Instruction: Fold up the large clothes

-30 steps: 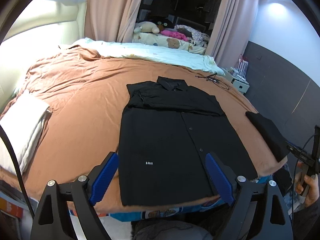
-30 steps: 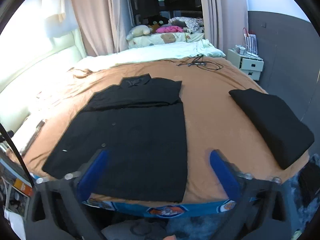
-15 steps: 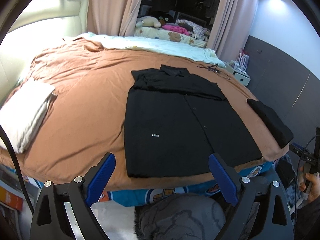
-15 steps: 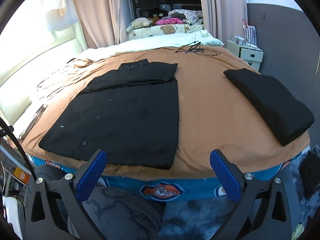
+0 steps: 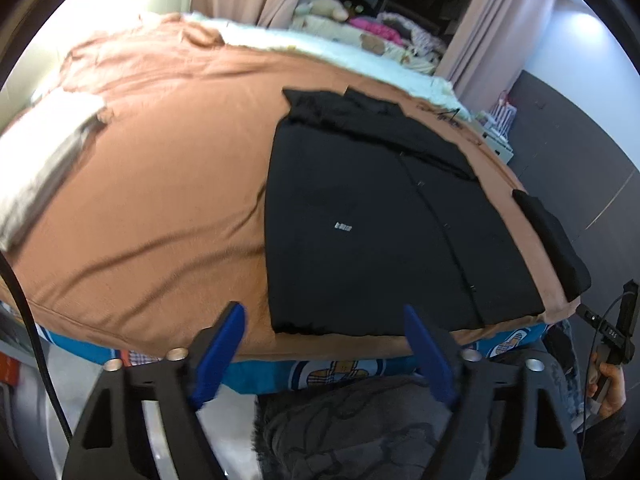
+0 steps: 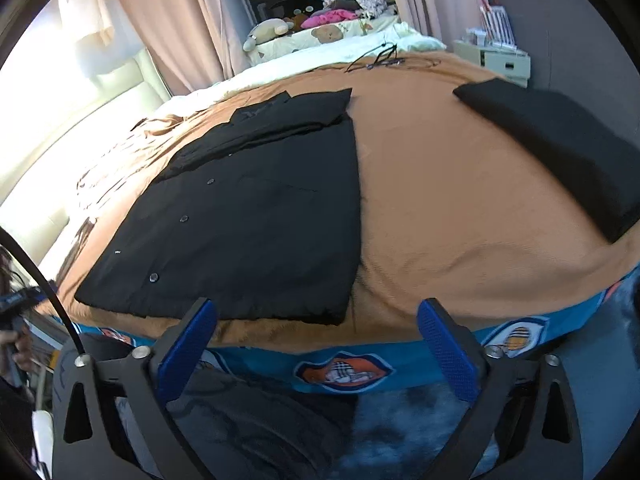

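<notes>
A large black button-up shirt [image 5: 380,224] lies flat on the brown bedspread [image 5: 160,184], sleeves folded across the top, hem toward me. It also shows in the right wrist view [image 6: 248,220]. My left gripper [image 5: 324,354] is open and empty, off the foot of the bed, just short of the hem's left corner. My right gripper [image 6: 316,346] is open and empty, off the bed edge, below the hem's right corner. Neither touches the shirt.
A folded black garment [image 6: 560,148] lies on the bed's right side, also in the left wrist view [image 5: 554,240]. A white folded cloth [image 5: 44,160] lies at the left. Cables [image 6: 380,58] lie near the far end. A white nightstand [image 6: 496,60] stands at the right.
Both grippers pulled back off the bed and dropped lower over the last second, then the left one swung back toward the hem. The shirt has not moved.
</notes>
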Demonstrator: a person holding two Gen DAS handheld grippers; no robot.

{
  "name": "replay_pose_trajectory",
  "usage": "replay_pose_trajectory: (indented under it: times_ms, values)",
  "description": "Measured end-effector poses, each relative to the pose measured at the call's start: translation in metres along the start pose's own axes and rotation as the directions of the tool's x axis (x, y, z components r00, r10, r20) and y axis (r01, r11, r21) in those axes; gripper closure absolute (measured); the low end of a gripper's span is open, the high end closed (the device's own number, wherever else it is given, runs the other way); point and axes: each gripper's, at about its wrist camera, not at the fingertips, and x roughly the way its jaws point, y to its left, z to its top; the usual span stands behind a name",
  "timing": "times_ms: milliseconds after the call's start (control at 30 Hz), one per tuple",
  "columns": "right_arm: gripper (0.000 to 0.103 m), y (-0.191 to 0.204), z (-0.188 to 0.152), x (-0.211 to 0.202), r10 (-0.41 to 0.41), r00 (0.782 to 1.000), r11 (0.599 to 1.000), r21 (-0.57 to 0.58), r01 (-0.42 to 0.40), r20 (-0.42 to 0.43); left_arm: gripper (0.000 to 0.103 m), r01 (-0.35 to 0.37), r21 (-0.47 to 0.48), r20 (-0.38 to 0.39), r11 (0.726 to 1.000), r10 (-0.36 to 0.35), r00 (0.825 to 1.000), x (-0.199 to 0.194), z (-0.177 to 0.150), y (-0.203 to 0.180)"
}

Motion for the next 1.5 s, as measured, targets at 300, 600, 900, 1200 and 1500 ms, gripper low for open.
replay_pose_trajectory:
  times_ms: [300,600,900,1200,1500]
  values:
    - [0.038,-0.025,0.019,0.05,0.049,0.994,0.996,0.085,-0.04,-0.102,0.05,0.033,-0.094,-0.101,0.995,-0.043,0.994,0.055,0.009,0.03]
    - [0.053,-0.057,0.024,0.08,0.189,0.97,0.961,0.23,-0.151,-0.154,0.062,0.058,-0.142,-0.157,0.988,-0.08,0.984,0.089,0.021,0.038]
    - [0.053,-0.096,0.024,0.097,0.37,0.922,0.869,0.393,-0.301,-0.113,0.072,0.124,-0.264,-0.154,0.957,-0.168,0.974,0.101,0.026,0.052]
    - [0.053,-0.121,0.001,0.095,0.472,0.878,0.798,0.463,-0.386,-0.082,0.072,0.235,-0.363,-0.156,0.901,-0.308,0.939,0.089,0.003,0.06]
    - [0.089,-0.123,0.007,0.099,0.388,0.92,0.819,0.482,-0.312,-0.064,0.087,0.202,-0.373,-0.149,0.905,-0.273,0.95,0.095,0.012,0.056]
